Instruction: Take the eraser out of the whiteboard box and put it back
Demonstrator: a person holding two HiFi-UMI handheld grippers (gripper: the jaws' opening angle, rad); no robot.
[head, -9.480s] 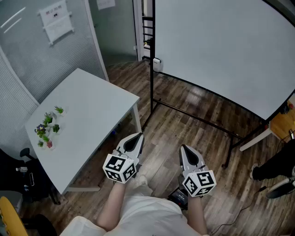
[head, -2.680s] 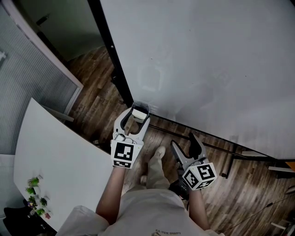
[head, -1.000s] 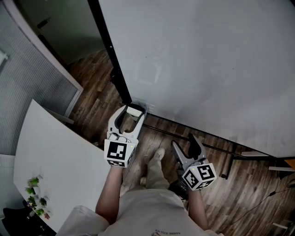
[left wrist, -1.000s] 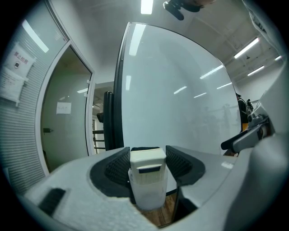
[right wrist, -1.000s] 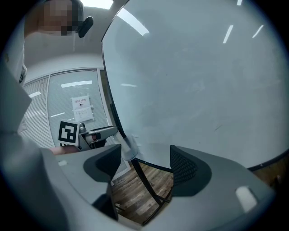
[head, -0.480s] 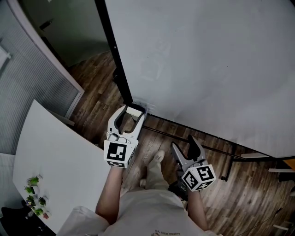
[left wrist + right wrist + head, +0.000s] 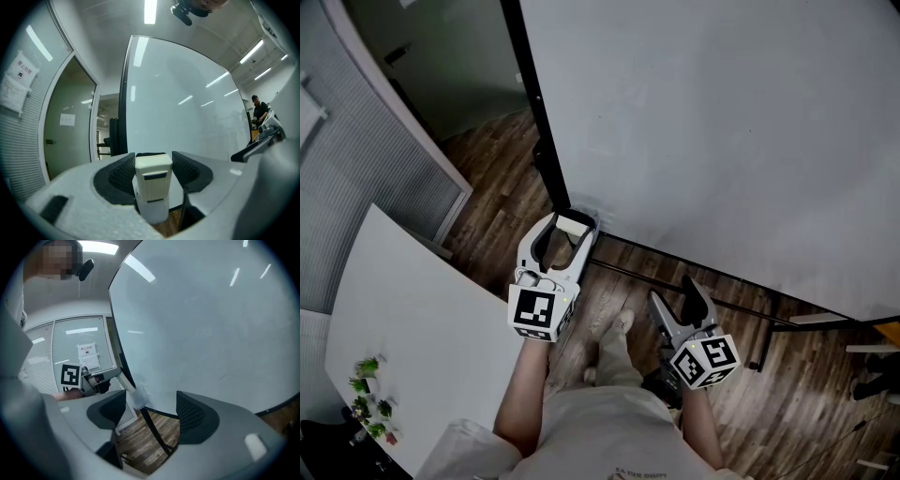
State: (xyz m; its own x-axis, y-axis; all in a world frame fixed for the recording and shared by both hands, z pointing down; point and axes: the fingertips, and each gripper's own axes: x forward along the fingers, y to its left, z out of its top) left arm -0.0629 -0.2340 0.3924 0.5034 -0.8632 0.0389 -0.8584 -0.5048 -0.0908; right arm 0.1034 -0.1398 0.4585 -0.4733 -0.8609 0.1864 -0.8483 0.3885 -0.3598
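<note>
My left gripper is shut on the cream-white eraser, gripped by its sides at the whiteboard's lower left corner. In the left gripper view the eraser stands upright between the ribbed pads, and below it shows the white whiteboard box. From the right gripper view I see the box fixed at the board's corner with the left gripper's fingers reaching just over it. My right gripper hangs lower and to the right, open and holding nothing.
The whiteboard fills the upper right, on a black stand with floor bars. A white table with small plants is at left. A person stands far off.
The left gripper has risen slightly with the eraser held in it, just over the box. The right gripper has stayed where it was.
</note>
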